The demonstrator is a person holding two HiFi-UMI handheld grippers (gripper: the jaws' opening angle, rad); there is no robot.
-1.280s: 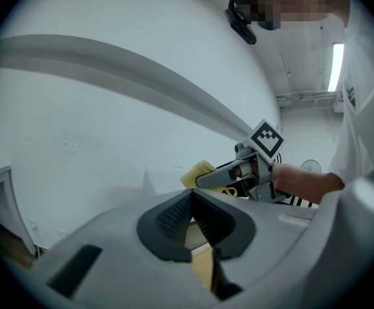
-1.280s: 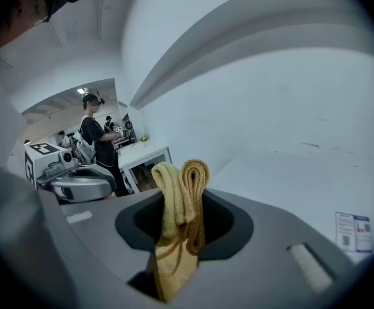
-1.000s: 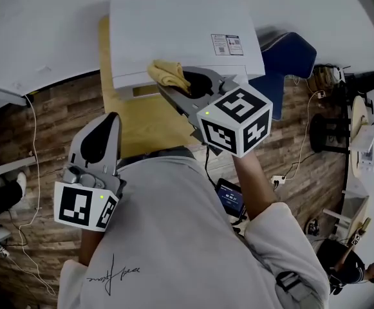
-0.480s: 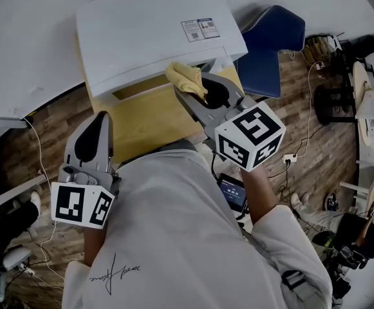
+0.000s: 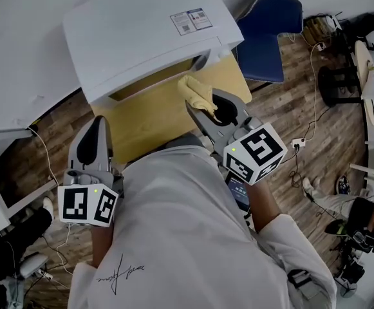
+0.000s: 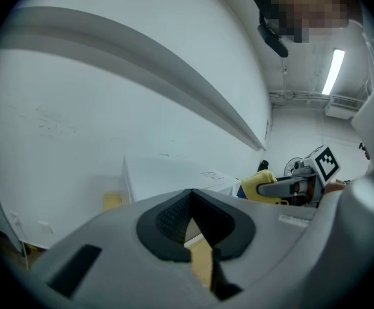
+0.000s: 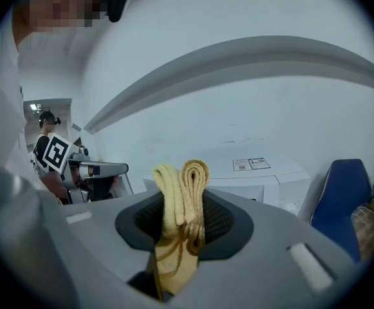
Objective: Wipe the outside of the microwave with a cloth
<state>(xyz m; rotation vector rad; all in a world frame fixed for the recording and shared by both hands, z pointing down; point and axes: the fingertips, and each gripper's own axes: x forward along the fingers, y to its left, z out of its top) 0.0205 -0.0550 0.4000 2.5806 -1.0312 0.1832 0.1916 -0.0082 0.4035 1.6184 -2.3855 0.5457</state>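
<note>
The white microwave [image 5: 141,37] stands on a yellow table [image 5: 151,118] against the wall, with a label on its top. My right gripper [image 5: 199,105] is shut on a folded yellow cloth [image 5: 195,90], held just in front of the microwave's lower right corner and apart from it. In the right gripper view the cloth [image 7: 180,198] sticks up between the jaws, with the microwave [image 7: 251,172] beyond. My left gripper [image 5: 96,126] hangs lower left of the table, shut and empty; its pads [image 6: 174,217] meet at the tip. The left gripper view also catches the microwave [image 6: 167,176] and the cloth [image 6: 261,185].
A blue chair [image 5: 267,34] stands right of the microwave, and its seat [image 7: 344,192] shows in the right gripper view. Cables and a power strip [image 5: 296,159] lie on the wooden floor. White furniture [image 5: 6,140] borders the left. Stands and equipment [image 5: 367,89] crowd the far right.
My right gripper has drawn the cloth back from the microwave's front edge, toward me and to the right. The left gripper has stayed shut at the lower left.
</note>
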